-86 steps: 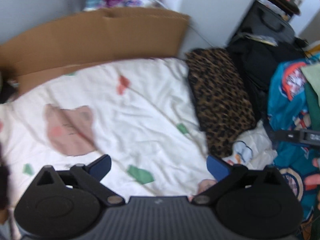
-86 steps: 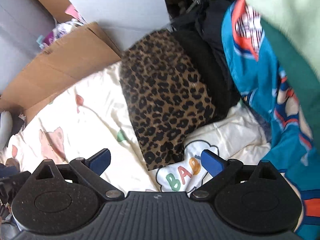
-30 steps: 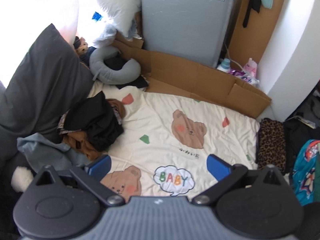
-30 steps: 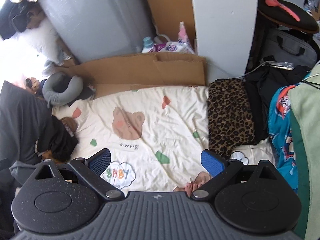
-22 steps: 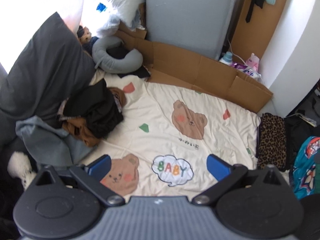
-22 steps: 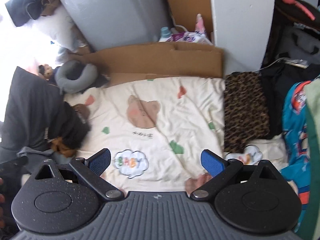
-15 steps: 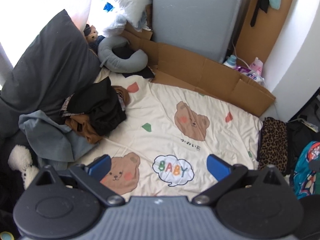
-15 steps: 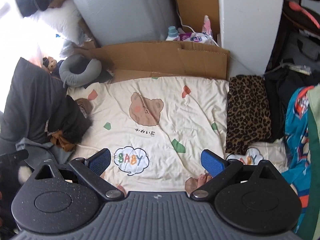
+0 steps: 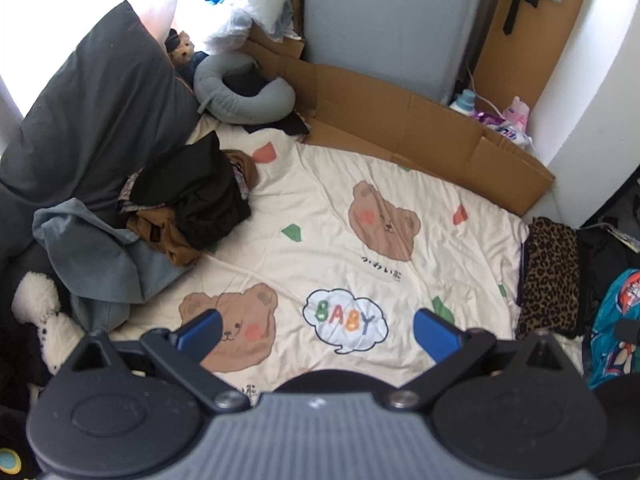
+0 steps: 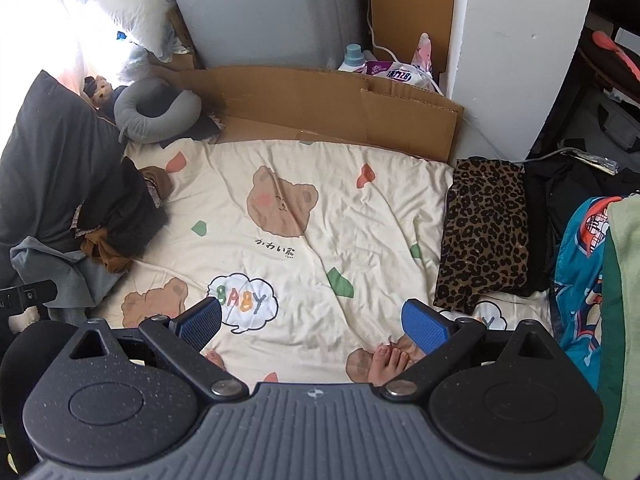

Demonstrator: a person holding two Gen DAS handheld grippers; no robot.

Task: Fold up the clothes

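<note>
A heap of unfolded clothes, black [image 9: 196, 200] and brown [image 9: 160, 236], lies at the left of the cream bear-print bedspread [image 9: 344, 248]; it also shows in the right wrist view [image 10: 116, 224]. A folded leopard-print garment [image 9: 550, 276] [image 10: 482, 232] lies at the bedspread's right edge beside black clothes [image 10: 560, 196] and a teal printed one [image 10: 576, 276]. My left gripper [image 9: 318, 330] is open and empty, high above the bedspread. My right gripper [image 10: 312, 320] is open and empty too, high above it.
A dark grey pillow [image 9: 92, 120], a grey neck pillow [image 9: 240, 96] and flattened cardboard [image 9: 400, 120] border the bed, with a grey panel [image 9: 384, 20] behind. The person's bare toes [image 10: 386, 360] rest on the bedspread. A green garment [image 10: 624, 320] hangs at the right edge.
Both grippers have pulled up and back from close over the leopard-print garment to a high view of the whole bed. Both stay open and empty.
</note>
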